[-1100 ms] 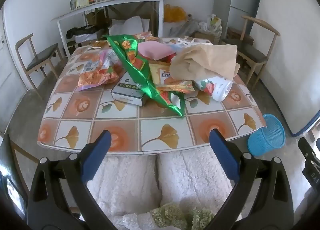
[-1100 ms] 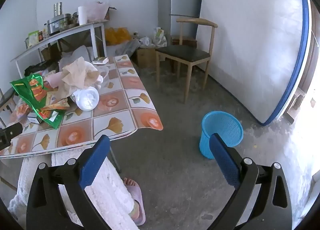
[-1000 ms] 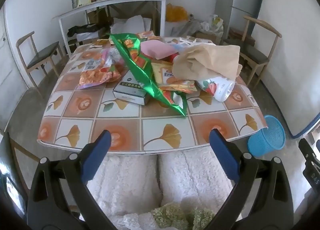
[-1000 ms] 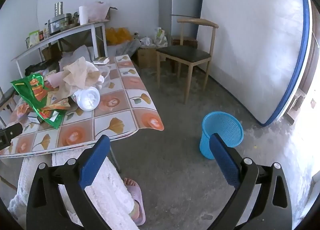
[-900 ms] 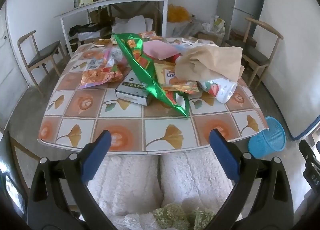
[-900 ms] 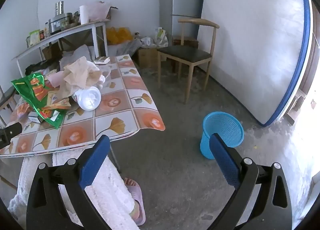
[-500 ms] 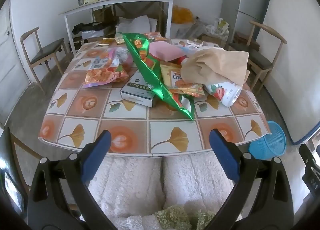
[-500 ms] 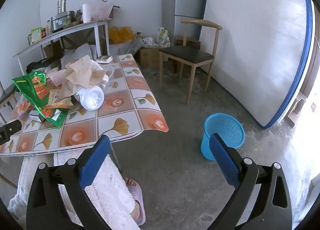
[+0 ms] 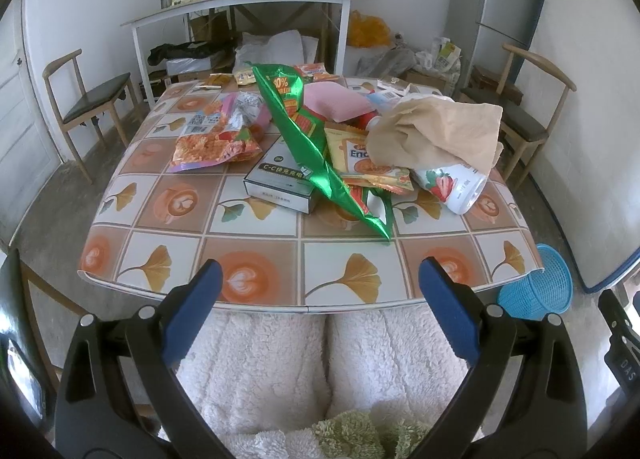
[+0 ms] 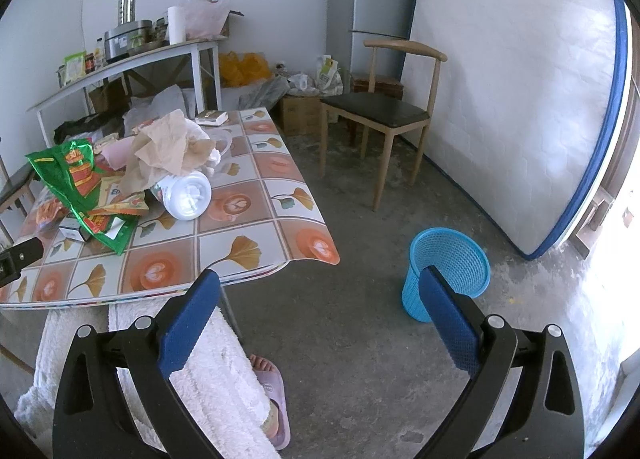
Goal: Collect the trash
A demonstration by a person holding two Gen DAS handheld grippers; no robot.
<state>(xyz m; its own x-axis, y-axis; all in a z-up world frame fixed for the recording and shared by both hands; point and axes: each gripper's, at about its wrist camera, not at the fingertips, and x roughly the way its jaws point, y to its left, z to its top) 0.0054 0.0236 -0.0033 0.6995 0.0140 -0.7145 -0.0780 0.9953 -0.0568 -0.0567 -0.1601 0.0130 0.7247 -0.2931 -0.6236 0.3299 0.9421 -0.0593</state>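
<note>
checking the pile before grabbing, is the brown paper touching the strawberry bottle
Touching. In the left wrist view the crumpled brown paper lies draped over the strawberry bottle, covering its upper end; the right wrist view shows the same overlap.

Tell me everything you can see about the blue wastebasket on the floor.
The blue wastebasket is a small, round, mesh-walled bin that looks like plastic, wider at the rim than at the base. It stands upright on the bare concrete floor, off the table's near right corner and apart from its edge. No trash shows inside it. Nothing touches it; in the right wrist view one pad of the open right claw overlaps its lower edge in the picture only.
</note>
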